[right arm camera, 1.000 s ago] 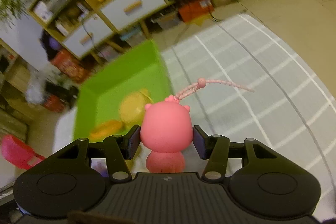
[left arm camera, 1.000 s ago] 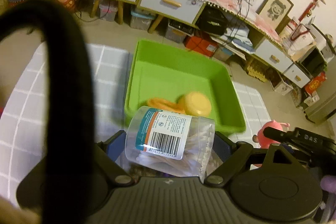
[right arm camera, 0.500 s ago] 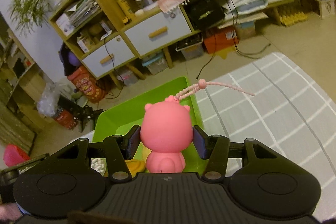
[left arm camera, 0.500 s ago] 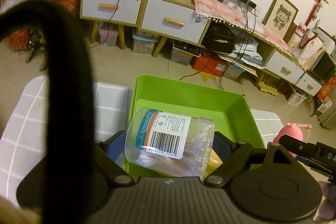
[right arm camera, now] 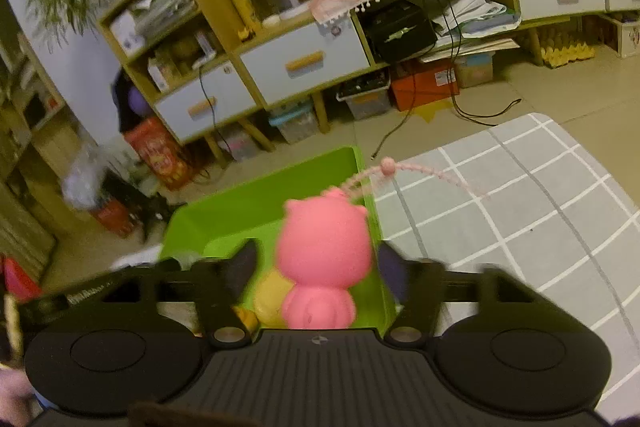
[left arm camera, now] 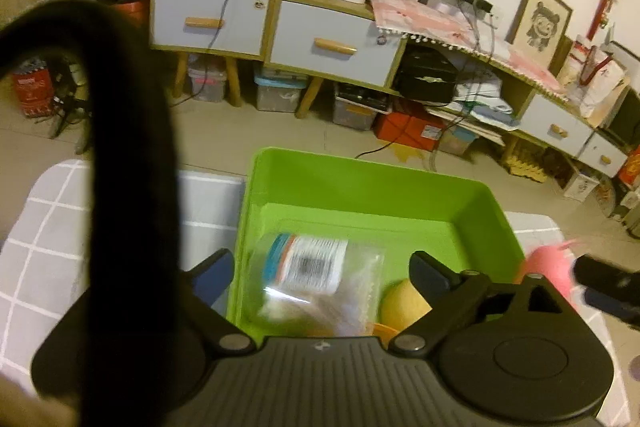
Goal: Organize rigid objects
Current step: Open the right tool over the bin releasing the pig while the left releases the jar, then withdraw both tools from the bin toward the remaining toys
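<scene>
A green bin [left arm camera: 372, 183] stands on the grey checked mat; it also shows in the right wrist view [right arm camera: 256, 203]. My left gripper [left arm camera: 320, 267] is open above the bin's near end, and the clear cotton-swab jar [left arm camera: 316, 283] sits blurred between its spread fingers, apart from both. My right gripper [right arm camera: 316, 263] is open over the bin's right side, and the pink pig toy [right arm camera: 324, 259] with its beaded strap sits blurred between the fingers, free of them. The pig also shows in the left wrist view [left arm camera: 548, 267]. A yellow round object [left arm camera: 400, 303] lies in the bin.
A black cable [left arm camera: 132, 155] loops across the left of the left wrist view. The grey checked mat [right arm camera: 520, 211] spreads right of the bin. Wooden cabinets with drawers [left arm camera: 332, 47], storage boxes and cords line the floor behind.
Both grippers have opened over the bin. The swab jar and the pink pig have come free of the fingers and are blurred, dropping toward the bin. Both grippers have moved farther over the bin.
</scene>
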